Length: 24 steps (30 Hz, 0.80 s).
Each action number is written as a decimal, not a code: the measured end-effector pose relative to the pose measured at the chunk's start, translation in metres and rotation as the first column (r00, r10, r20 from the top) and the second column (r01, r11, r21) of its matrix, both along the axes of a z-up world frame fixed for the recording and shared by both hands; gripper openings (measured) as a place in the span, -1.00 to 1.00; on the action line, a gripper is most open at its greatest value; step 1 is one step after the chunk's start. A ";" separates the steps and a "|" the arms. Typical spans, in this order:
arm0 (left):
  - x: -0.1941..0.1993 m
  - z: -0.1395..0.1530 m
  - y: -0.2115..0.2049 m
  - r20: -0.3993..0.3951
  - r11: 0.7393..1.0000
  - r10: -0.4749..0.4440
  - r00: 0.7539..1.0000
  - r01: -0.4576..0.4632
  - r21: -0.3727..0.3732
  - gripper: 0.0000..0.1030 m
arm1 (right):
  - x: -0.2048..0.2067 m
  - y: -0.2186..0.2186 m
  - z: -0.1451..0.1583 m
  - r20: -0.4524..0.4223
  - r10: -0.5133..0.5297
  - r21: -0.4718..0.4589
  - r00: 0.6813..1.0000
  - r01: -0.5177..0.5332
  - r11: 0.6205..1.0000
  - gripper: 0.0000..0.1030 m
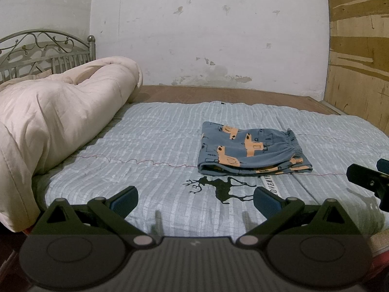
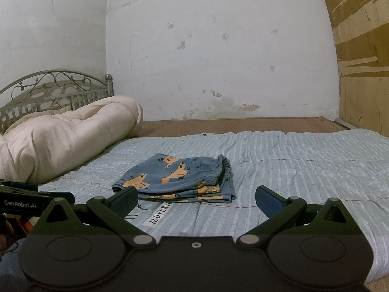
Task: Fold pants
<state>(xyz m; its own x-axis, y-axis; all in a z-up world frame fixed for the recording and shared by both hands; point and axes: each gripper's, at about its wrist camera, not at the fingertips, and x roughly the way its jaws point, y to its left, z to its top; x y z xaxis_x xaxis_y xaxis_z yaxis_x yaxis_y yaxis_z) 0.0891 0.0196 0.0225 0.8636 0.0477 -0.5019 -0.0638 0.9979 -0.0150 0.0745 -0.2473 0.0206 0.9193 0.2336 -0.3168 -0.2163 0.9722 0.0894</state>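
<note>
Holding both sets of fingers spread wide, nothing between them. My left gripper (image 1: pixel 195 200) hovers over the deer print (image 1: pixel 218 188) on the pale striped quilt (image 1: pixel 145 141); my right gripper (image 2: pixel 195 200) hangs just short of the pants (image 2: pixel 177 180). Pants lie folded into a compact blue stack, elastic waistband on the right, apart from both grippers. Cream duvet (image 1: pixel 53 121) bunched at left by the metal headboard (image 2: pixel 48 90). Stack's layer count unclear from here.
</note>
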 end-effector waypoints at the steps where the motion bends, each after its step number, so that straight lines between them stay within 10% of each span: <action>1: 0.000 0.000 0.000 -0.002 1.000 0.001 1.000 -0.001 0.000 0.99 | 0.000 0.000 0.000 0.000 0.000 0.001 1.000 0.000 1.000 0.99; 24: 0.002 0.004 0.002 -0.018 0.999 -0.008 1.000 0.007 -0.049 0.99 | 0.001 -0.001 -0.003 -0.005 0.007 -0.003 1.000 -0.007 1.000 0.99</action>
<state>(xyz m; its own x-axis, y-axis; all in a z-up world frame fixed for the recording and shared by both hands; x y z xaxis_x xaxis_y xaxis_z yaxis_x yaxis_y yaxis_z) 0.0907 0.0216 0.0268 0.8547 0.0162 -0.5189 -0.0568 0.9964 -0.0624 0.0751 -0.2480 0.0179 0.9160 0.2389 -0.3224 -0.2224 0.9710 0.0877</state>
